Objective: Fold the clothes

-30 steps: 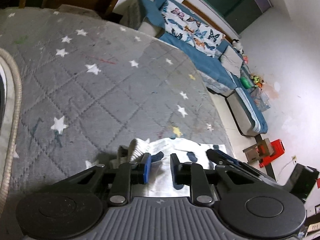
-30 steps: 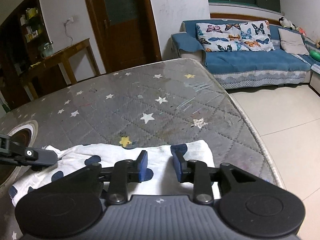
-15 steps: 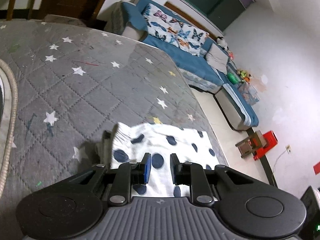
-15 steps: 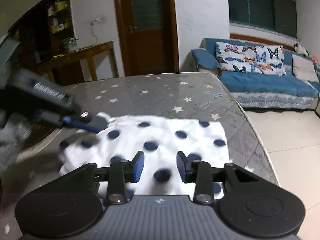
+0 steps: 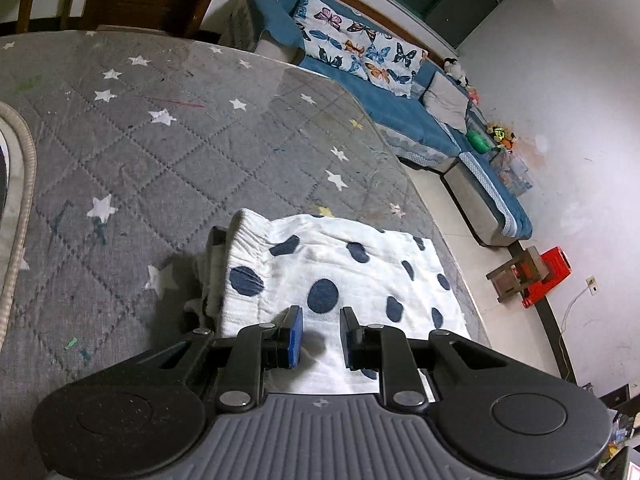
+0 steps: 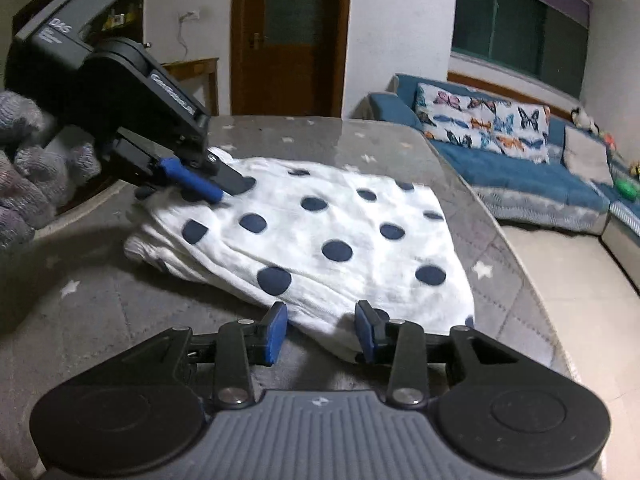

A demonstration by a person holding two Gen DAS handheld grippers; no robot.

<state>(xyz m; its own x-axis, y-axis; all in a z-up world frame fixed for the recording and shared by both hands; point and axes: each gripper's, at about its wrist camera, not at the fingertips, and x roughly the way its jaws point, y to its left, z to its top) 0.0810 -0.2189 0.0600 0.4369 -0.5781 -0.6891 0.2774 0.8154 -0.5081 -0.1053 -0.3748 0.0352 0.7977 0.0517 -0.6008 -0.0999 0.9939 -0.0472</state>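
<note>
A white garment with dark blue dots point(image 5: 344, 272) lies folded on the grey star-quilted table point(image 5: 160, 152), near its right edge. In the right wrist view the garment point(image 6: 320, 240) spreads flat in the middle. My left gripper point(image 5: 320, 336) is open, hovering over the garment's near edge with nothing between its pads. It also shows in the right wrist view point(image 6: 200, 184), low over the garment's far left corner. My right gripper point(image 6: 322, 330) is open and empty, its fingers just above the garment's near edge.
A blue sofa point(image 6: 520, 168) with butterfly cushions stands beyond the table. A red crate point(image 5: 548, 276) and a small stool sit on the tiled floor to the right. A wooden door point(image 6: 288, 36) is behind. A round rimmed object point(image 5: 16, 184) lies at the table's left.
The garment went from a narrow strip to a wider folded sheet. Both grippers have let go, opened wider and drawn back toward the near edge.
</note>
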